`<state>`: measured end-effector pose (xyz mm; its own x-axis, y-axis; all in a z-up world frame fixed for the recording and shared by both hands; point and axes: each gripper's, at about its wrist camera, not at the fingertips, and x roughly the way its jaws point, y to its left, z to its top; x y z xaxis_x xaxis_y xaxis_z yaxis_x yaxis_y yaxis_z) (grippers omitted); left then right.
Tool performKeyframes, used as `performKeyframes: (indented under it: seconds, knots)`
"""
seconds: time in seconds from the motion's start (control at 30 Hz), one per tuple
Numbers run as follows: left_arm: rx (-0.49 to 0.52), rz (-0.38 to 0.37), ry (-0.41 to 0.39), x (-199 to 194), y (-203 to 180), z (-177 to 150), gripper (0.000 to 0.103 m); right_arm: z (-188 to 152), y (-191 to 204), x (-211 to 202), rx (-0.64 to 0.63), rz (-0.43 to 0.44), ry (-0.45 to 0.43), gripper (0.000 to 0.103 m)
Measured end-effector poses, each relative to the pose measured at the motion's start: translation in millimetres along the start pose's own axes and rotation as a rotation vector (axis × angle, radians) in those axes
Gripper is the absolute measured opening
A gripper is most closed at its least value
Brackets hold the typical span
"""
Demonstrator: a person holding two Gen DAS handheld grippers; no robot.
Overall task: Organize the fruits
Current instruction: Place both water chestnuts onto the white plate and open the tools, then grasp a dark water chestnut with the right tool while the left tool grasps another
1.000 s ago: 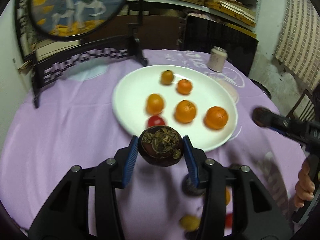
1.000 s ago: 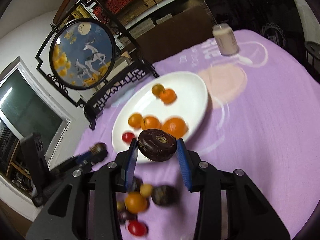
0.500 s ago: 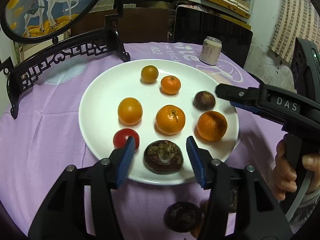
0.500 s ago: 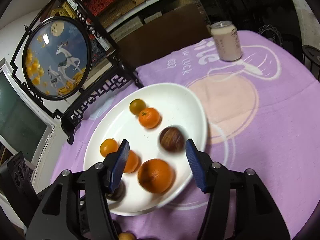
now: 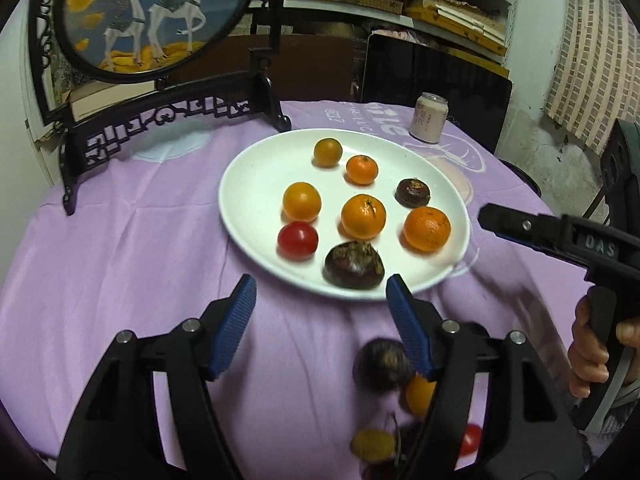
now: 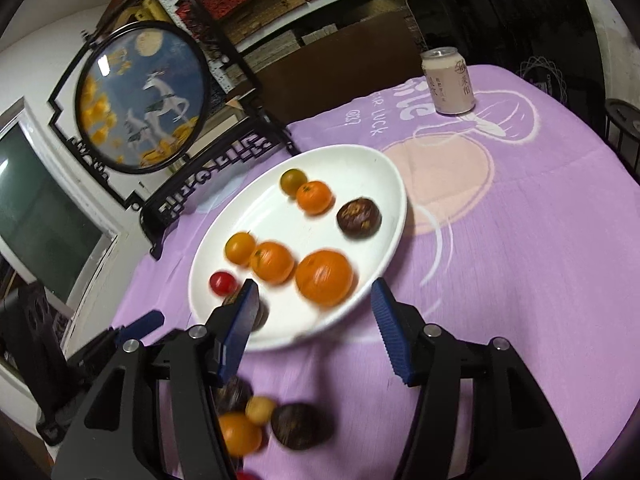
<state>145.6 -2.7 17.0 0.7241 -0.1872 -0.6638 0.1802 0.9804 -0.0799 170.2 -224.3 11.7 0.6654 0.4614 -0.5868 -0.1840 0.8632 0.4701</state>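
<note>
A white plate [image 5: 256,184] [image 6: 360,160] on the purple cloth holds several oranges, a red tomato [image 5: 298,240], and two dark mangosteens [image 5: 354,266] [image 6: 358,217]. My left gripper [image 5: 320,304] is open and empty, just in front of the plate's near rim. My right gripper [image 6: 314,300] is open and empty, over the plate's near edge; it also shows in the left wrist view [image 5: 560,236] to the right of the plate. Loose fruit lies on the cloth near me: a dark mangosteen [image 6: 300,426], an orange [image 6: 239,434], a small yellow fruit [image 6: 260,410].
A round painted screen in a black carved stand [image 5: 160,128] [image 6: 140,96] stands behind the plate on the left. A pale drink can [image 5: 428,122] [image 6: 450,80] stands at the back right. A dark chair [image 5: 436,76] is behind the table.
Both grippers let go of their mangosteens, which now lie on the plate. Both open grippers have drawn back from the plate toward the near side of the table.
</note>
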Motion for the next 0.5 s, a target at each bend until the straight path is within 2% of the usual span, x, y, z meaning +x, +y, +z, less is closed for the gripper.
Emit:
performKeyframes:
  seconds: [0.17,0.3,0.5]
  knots:
    - [-0.005,0.008,0.002,-18,2,-20,0.073,-25,6,-12,-0.053,-0.020,0.018,0.061]
    - [0.013,0.008,0.015,-22,0,-32,0.073,-43,13,-10,-0.101,-0.035,0.071,0.061]
    - [0.071,0.013,0.045,-14,-11,-40,0.073,-67,32,-3,-0.286,-0.107,0.139,0.060]
